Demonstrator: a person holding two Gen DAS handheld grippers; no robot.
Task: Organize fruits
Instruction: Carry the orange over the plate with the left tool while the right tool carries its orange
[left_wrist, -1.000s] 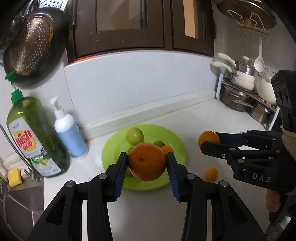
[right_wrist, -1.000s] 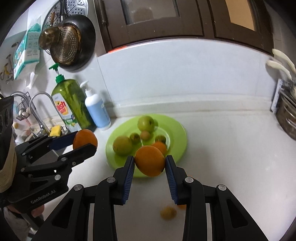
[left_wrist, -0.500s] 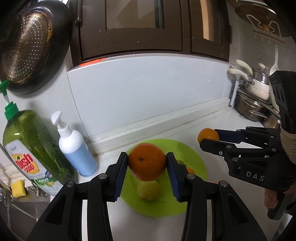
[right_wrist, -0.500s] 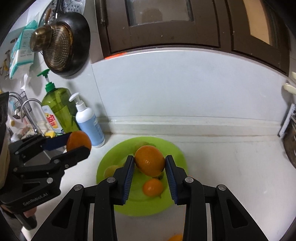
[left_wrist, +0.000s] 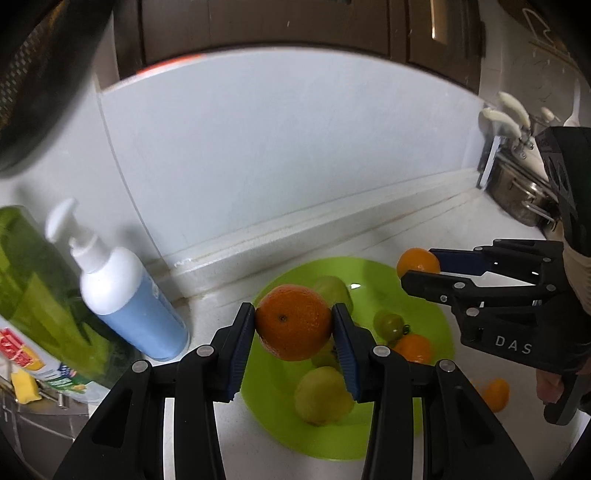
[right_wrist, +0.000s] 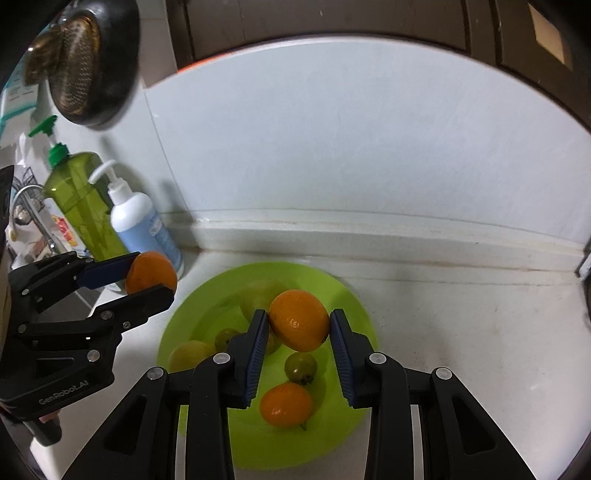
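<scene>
My left gripper (left_wrist: 294, 328) is shut on a large orange (left_wrist: 293, 326) and holds it above the left edge of a lime-green plate (left_wrist: 373, 273). My right gripper (right_wrist: 298, 328) is shut on a second orange (right_wrist: 300, 319) and holds it over the middle of the same plate (right_wrist: 332, 424). The plate holds several green and yellow fruits and a small orange (right_wrist: 286, 404). Each gripper shows in the other's view: the right gripper (left_wrist: 421, 267) at the right, the left gripper (right_wrist: 149, 278) at the left. A small orange (left_wrist: 495, 395) lies on the counter right of the plate.
A blue and white pump bottle (left_wrist: 129, 295) and a green dish soap bottle (right_wrist: 79, 201) stand left of the plate against the wall. A pan with a strainer (right_wrist: 79, 62) hangs above them. Steel pots (left_wrist: 521, 192) sit on a rack at the far right. A sink edge with a yellow sponge (left_wrist: 24, 384) is at the far left.
Both grippers have moved forward and down toward the plate with their oranges still held. The plate and the bottles now look larger and nearer.
</scene>
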